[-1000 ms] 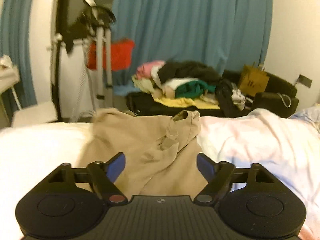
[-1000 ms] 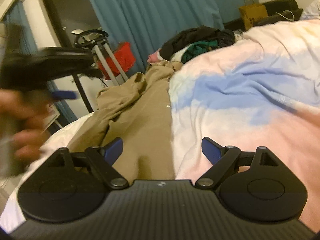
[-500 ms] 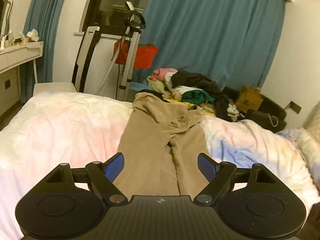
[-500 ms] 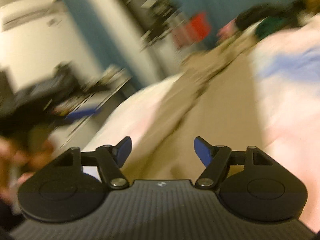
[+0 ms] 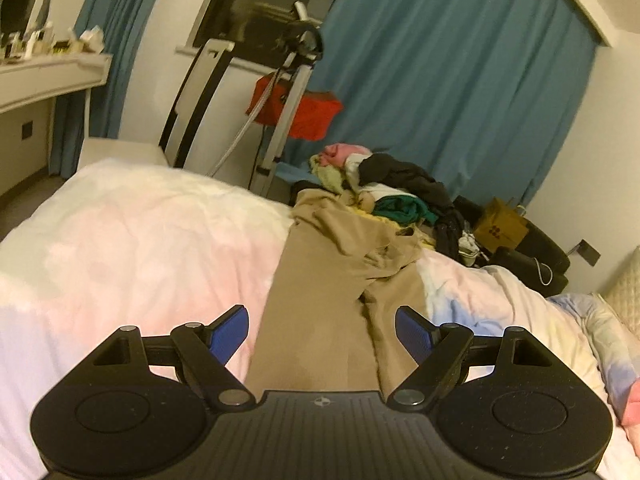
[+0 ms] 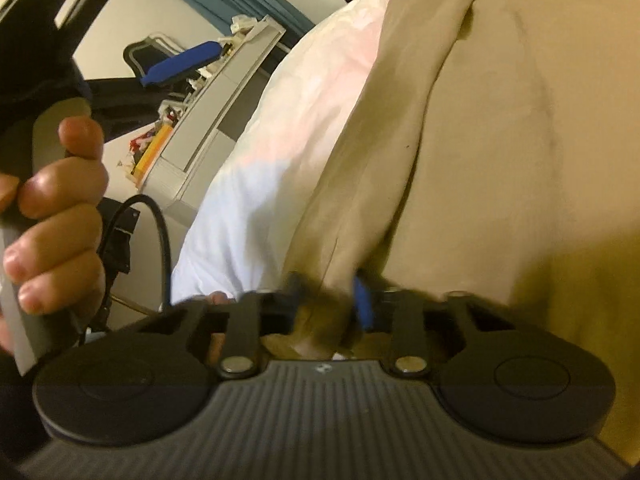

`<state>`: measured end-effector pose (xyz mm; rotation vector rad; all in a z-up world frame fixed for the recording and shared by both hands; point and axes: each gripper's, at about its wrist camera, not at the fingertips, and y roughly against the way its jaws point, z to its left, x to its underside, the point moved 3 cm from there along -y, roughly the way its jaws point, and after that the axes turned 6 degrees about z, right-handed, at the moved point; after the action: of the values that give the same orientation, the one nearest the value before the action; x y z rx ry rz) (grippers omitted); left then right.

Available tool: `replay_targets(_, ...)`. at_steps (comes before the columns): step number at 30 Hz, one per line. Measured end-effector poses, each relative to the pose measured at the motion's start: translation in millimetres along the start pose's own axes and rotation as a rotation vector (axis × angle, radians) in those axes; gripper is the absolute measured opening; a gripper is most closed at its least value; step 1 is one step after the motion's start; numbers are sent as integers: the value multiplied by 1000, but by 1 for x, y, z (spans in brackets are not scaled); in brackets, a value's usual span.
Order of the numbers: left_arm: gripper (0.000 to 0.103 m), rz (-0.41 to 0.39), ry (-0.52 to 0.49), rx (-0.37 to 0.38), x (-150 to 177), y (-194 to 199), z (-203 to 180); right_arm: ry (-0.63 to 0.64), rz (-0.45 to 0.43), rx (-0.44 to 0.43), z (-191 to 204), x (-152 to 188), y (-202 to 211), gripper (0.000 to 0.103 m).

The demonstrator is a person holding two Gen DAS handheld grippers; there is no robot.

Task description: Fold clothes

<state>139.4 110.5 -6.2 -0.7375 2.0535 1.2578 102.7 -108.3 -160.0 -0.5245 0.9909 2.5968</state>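
Tan trousers (image 5: 320, 300) lie lengthwise on the pastel bed cover (image 5: 140, 240), the crumpled far end reaching the bed's foot. My left gripper (image 5: 322, 330) hovers open over their near end, with nothing between its blue pads. In the right wrist view the trousers (image 6: 480, 160) fill the right side. My right gripper (image 6: 330, 292) is closing its jaws, and a raised fold of the trousers' left edge is pinched between the blurred blue pads. A person's hand (image 6: 56, 200) holds the left gripper's handle at the left; one of its blue pads (image 6: 180, 64) shows above.
A pile of mixed clothes (image 5: 384, 184) lies beyond the bed's foot, with a red item on a stand (image 5: 304, 112) and a blue curtain (image 5: 440, 100) behind. A brown paper bag (image 5: 500, 228) sits at right. A white dressing table (image 5: 48, 76) stands left.
My right gripper swung left and down onto the trousers' edge, and its jaws came together on a fold. My left gripper pulled back and rolled, so more of the bed shows.
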Motion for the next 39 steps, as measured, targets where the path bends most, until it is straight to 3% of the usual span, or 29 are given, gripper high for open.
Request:
replay_targets(3, 82, 25, 23, 7, 0, -1, 6, 58, 9, 27, 13, 0, 7, 7)
replay_targets(9, 82, 37, 37, 34, 0, 0, 5, 172, -47, 98, 40, -1, 55, 5)
replay_targets(16, 82, 91, 48, 39, 6, -9, 3, 169, -125, 120, 46, -4, 109, 4)
replay_targets(22, 82, 161, 46, 16, 17, -21, 2, 137, -159, 163, 39, 1, 120, 4)
replay_targets(28, 82, 275, 52, -19, 36, -39, 6, 2, -64, 266, 4, 14, 103, 7)
replay_targets(32, 80, 409, 154, 26, 59, -52, 17, -117, -32, 202, -11, 10, 115, 9)
replay_targets(35, 77, 501, 227, 41, 77, -58, 25, -123, -40, 172, -14, 11, 134, 10)
replay_targets(36, 77, 524, 241, 32, 82, -60, 28, -122, -56, 192, -17, 9, 140, 11)
replay_targets(37, 77, 546, 251, 21, 86, -62, 30, -123, -74, 212, -20, 7, 147, 21)
replay_targets(38, 77, 565, 262, 19, 89, -63, 31, -146, -100, 230, -26, 5, 152, 44)
replay_targets(39, 77, 581, 270, 17, 92, -65, 32, -174, -127, 246, -33, 3, 158, 57)
